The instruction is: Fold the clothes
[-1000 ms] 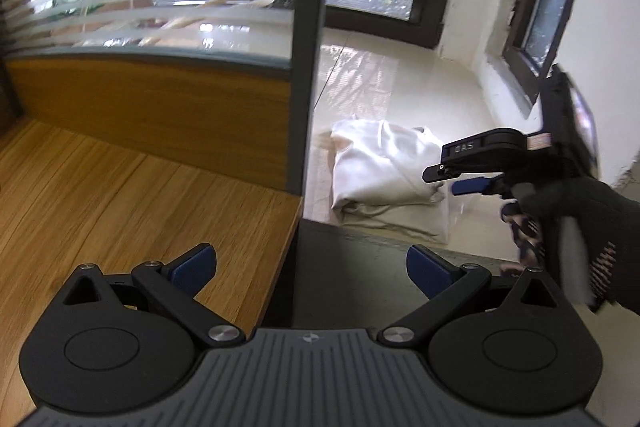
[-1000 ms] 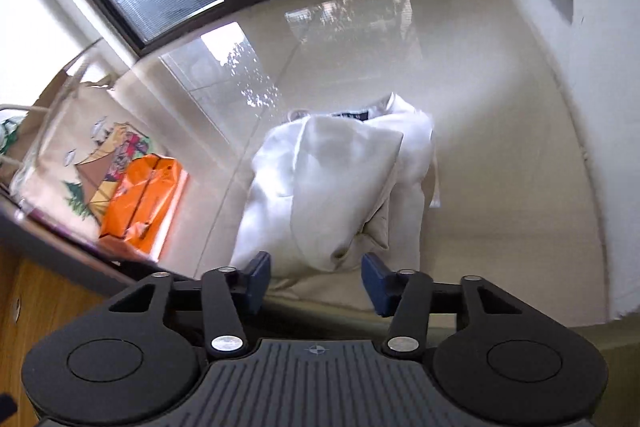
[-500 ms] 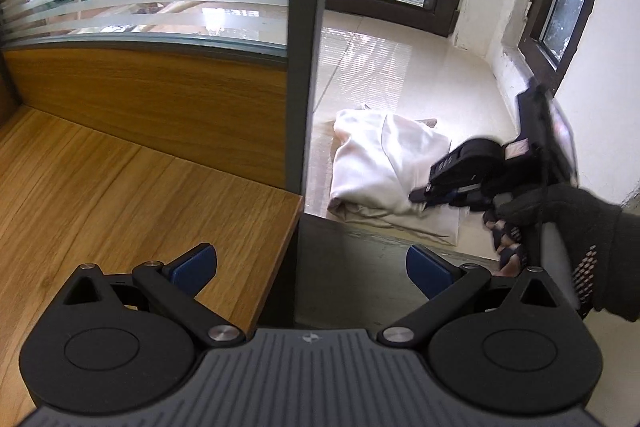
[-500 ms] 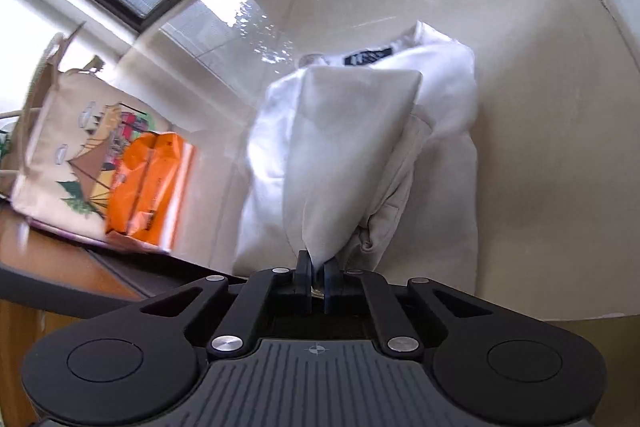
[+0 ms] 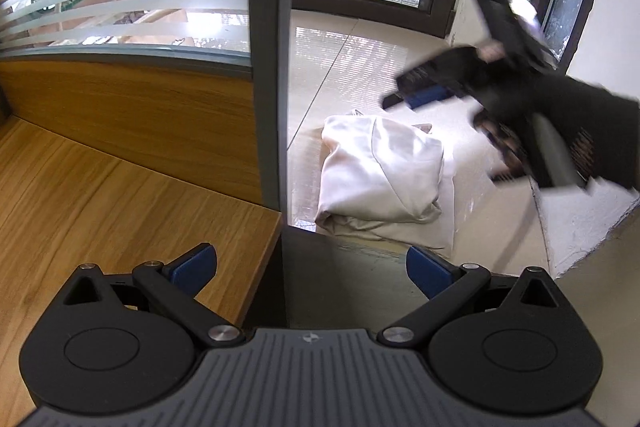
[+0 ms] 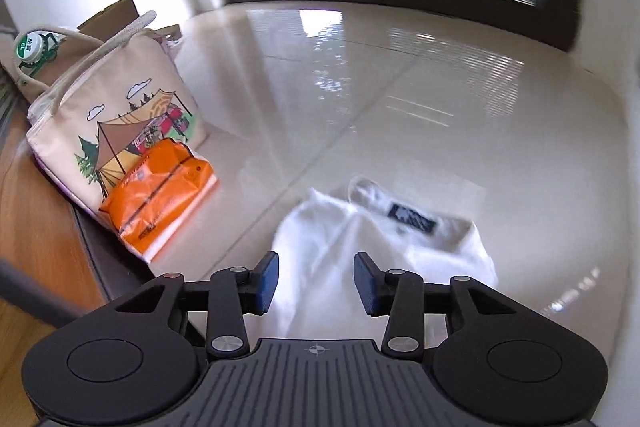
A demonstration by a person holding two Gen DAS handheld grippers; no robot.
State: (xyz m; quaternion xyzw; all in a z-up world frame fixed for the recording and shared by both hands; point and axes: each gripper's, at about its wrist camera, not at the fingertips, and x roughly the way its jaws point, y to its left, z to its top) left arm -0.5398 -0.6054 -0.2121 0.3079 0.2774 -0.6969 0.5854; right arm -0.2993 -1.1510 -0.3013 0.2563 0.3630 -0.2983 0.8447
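Note:
A white garment lies bundled on the glossy pale floor, its dark neck label showing in the right wrist view. My right gripper hovers above the garment. Its jaws are opening and the blue pads press on nothing. In the left wrist view that right gripper appears blurred, up and to the right of the bundle, in a black-gloved hand. My left gripper is open wide and empty, over the desk corner, short of the garment.
A wooden desk with a glass partition and a grey post stands at the left. A printed tote bag, an orange packet and a green-capped bottle sit along the floor's left side. Dark-framed windows line the back.
The right gripper closed on a fold of the white garment, then let it go, opened and lifted up and away. The left gripper edged slightly forward and stayed open.

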